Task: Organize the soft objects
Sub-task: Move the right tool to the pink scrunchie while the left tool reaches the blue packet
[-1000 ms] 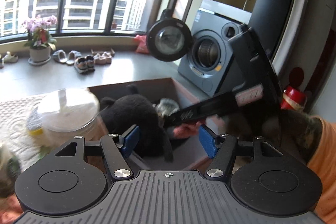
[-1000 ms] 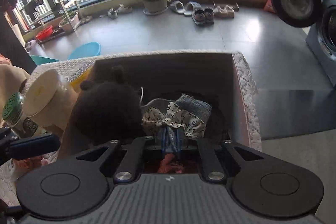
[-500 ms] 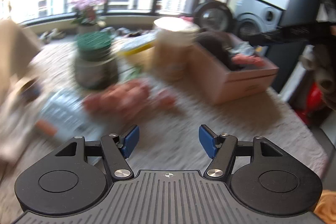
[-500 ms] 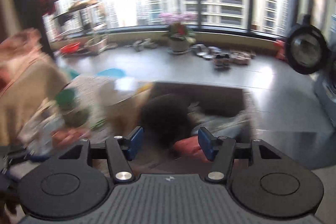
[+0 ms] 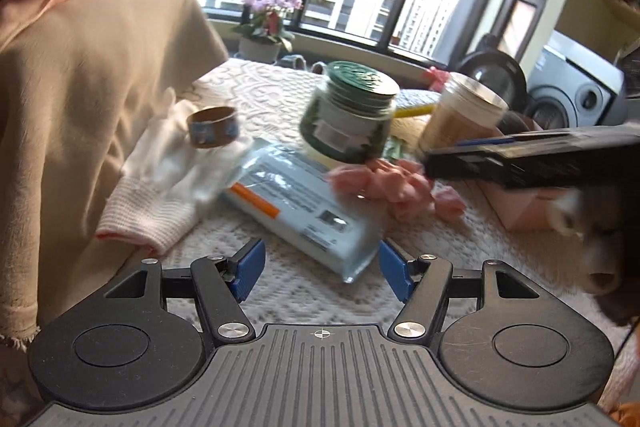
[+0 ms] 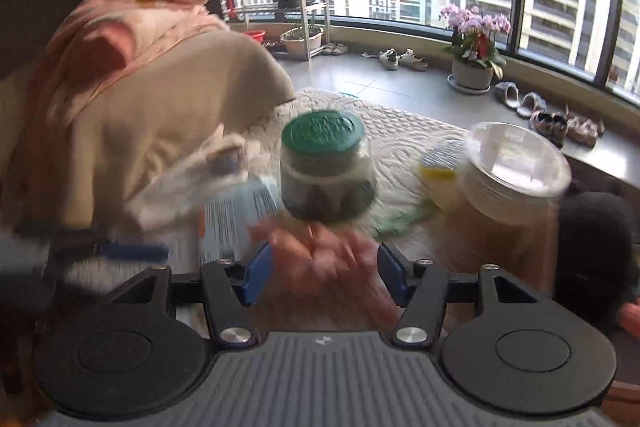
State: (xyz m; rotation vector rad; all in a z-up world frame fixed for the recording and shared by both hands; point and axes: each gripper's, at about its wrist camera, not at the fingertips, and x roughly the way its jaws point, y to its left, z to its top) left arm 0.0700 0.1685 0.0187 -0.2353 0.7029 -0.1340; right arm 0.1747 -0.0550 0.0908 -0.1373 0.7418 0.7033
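Note:
A pink soft thing (image 5: 396, 187) lies on the white lace tablecloth (image 5: 280, 291), in front of a green-lidded jar (image 5: 348, 119). In the right wrist view it is a blur (image 6: 320, 247) just ahead of my right gripper (image 6: 326, 277), which is open with its pads off it. My left gripper (image 5: 322, 273) is open too, with only the near corner of a blue-white wipes pack (image 5: 304, 211) in front of its gap. A white glove (image 5: 160, 187) lies left of the pack. A black plush (image 6: 592, 251) sits in the box at the right.
A tape roll (image 5: 214, 126) rests on the glove. A clear-lidded cup (image 6: 516, 179) and a yellow sponge (image 6: 438, 167) stand behind the pink thing. A beige cloth (image 5: 80, 87) drapes a chair on the left, a patterned pink cloth (image 6: 132, 11) on top. The pink box (image 5: 524, 211) stands right.
Both grippers swung left, away from the box and over to the cluttered tabletop. My right gripper, shut over a reddish thing in the box, has opened and left it there.

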